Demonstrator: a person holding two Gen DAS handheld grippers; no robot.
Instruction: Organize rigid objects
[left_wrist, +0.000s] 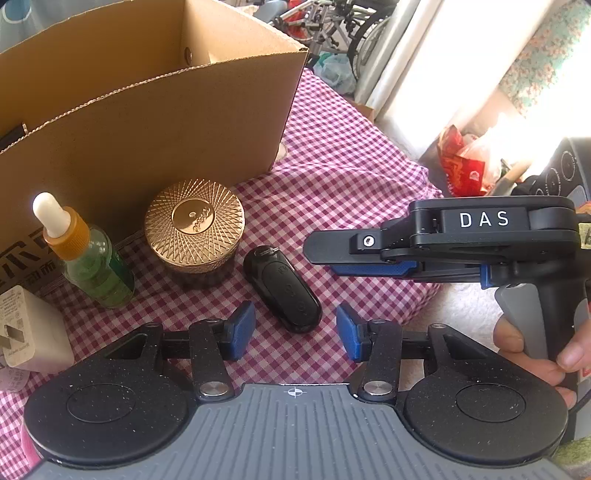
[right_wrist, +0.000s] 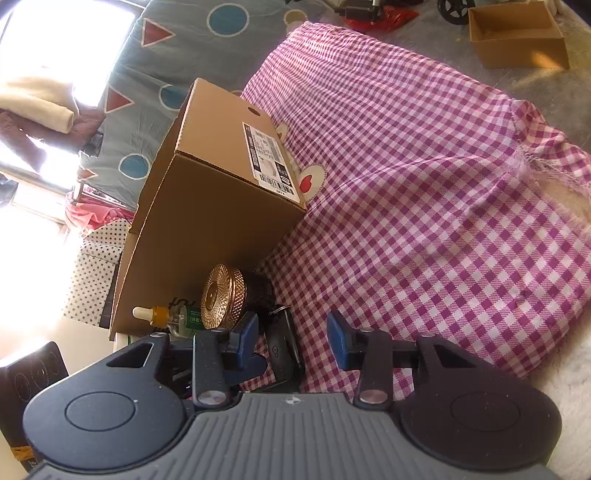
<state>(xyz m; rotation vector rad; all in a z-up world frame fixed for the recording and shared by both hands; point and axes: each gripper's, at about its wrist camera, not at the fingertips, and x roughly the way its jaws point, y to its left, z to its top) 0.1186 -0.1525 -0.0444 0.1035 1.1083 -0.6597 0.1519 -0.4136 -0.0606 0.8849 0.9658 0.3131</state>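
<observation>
A black oval key fob (left_wrist: 282, 288) lies on the pink checked cloth (left_wrist: 343, 177), just ahead of my open, empty left gripper (left_wrist: 295, 330). A gold-lidded jar (left_wrist: 194, 224), a green dropper bottle (left_wrist: 86, 254) and a white charger block (left_wrist: 31, 330) stand to its left, in front of an open cardboard box (left_wrist: 147, 103). My right gripper (right_wrist: 291, 334) is open and empty; in the left wrist view it reaches in from the right (left_wrist: 369, 254), to the right of the fob. The right wrist view shows the fob (right_wrist: 282, 349), jar (right_wrist: 221, 301), bottle (right_wrist: 166, 317) and box (right_wrist: 207, 206).
The cloth (right_wrist: 424, 184) stretches bare to the right of the box. A small open carton (right_wrist: 517, 35) sits on the floor beyond. Red bags (left_wrist: 463, 162) lie on the floor past the table's right edge. A patterned curtain hangs behind the box.
</observation>
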